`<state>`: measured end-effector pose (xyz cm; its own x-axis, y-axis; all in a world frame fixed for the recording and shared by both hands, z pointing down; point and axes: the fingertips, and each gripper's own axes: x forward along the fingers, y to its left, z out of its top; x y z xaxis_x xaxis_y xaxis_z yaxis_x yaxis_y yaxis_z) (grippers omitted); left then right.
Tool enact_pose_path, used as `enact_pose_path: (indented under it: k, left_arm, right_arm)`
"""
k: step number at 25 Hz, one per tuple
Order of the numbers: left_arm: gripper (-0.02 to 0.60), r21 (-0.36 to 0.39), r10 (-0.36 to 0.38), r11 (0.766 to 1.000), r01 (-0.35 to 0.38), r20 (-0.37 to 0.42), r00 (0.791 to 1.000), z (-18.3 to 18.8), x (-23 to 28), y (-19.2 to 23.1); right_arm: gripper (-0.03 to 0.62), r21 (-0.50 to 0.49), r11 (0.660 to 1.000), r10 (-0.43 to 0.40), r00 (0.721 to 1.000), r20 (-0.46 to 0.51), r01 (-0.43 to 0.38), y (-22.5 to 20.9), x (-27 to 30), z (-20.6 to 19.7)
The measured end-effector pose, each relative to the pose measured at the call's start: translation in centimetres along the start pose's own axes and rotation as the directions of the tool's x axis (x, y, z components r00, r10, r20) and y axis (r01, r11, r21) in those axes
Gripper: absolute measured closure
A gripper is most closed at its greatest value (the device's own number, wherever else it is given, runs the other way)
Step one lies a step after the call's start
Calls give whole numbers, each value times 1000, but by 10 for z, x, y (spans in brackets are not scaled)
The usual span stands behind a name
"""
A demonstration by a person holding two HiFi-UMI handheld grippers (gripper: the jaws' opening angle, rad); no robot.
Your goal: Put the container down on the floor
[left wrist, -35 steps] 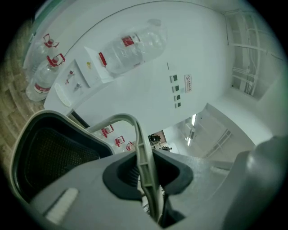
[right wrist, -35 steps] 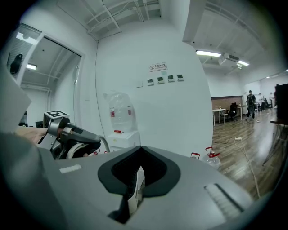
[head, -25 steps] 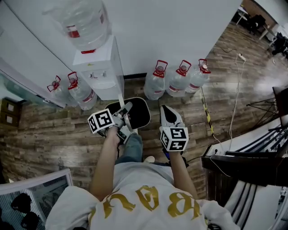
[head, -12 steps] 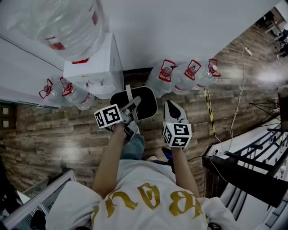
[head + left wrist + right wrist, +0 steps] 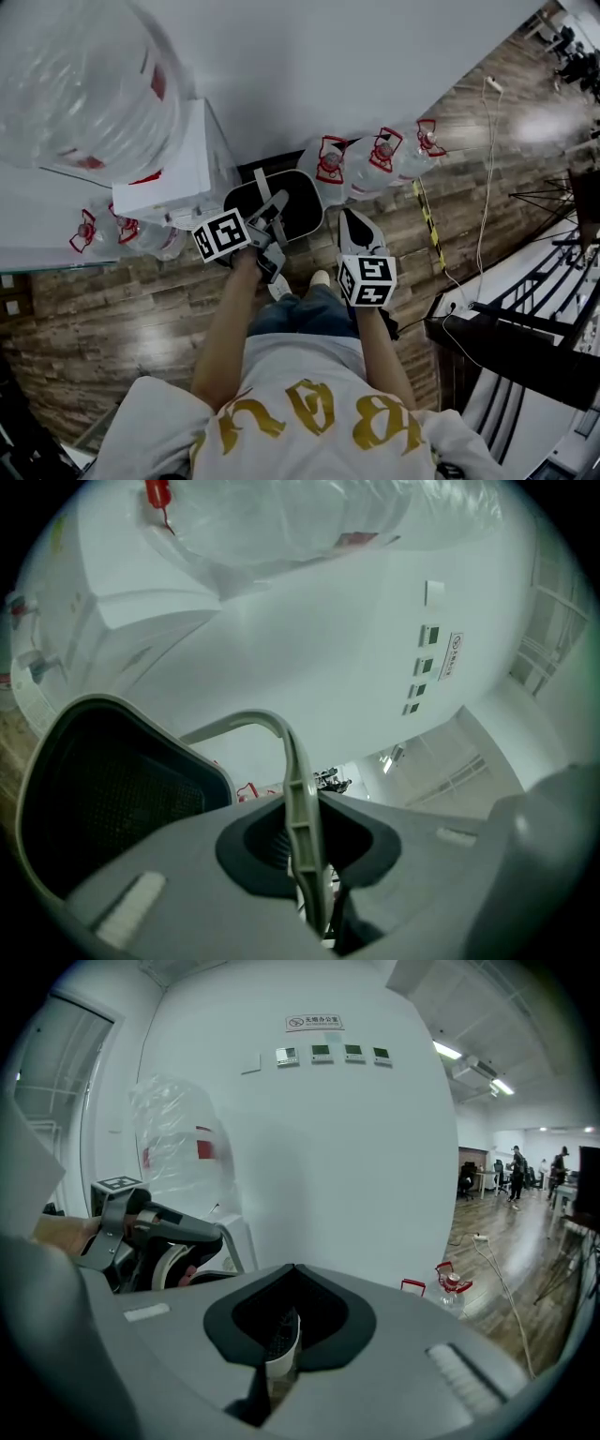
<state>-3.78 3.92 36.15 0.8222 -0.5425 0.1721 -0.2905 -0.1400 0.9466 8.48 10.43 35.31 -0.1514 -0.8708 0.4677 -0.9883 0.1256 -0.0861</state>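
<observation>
Beside water dispenser (image 5: 173, 173), left claw (image 5: 270, 210) grips container handle (image 5: 296, 794); right claw (image 5: 354, 227) closed.

head camera overhead; gripper cameras facing wall (image 5: 375, 1194)

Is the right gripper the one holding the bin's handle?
No, the left gripper is shut on the grey handle of the bin, while the right gripper hangs apart beside it.
</observation>
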Motion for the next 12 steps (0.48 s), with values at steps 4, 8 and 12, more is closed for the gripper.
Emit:
enact_pose_path:
  k: [4,8,12]
  left_arm:
    - [532,-14,-2,1000,2,-2,1000,7,14,1]
    - [532,-46,9,999,-9,4,1000,11,22,7]
    - [532,-58,30,998,-30,-4,1000,14,29,18]
  right_arm:
    - [565,5,1000,-2,1000,6,1,-7,15,10]
    - [565,-1,1000,24,1000,8,-24,-5,38,16]
    - [564,-7,999,49,999,9,-49,-4,63,23]
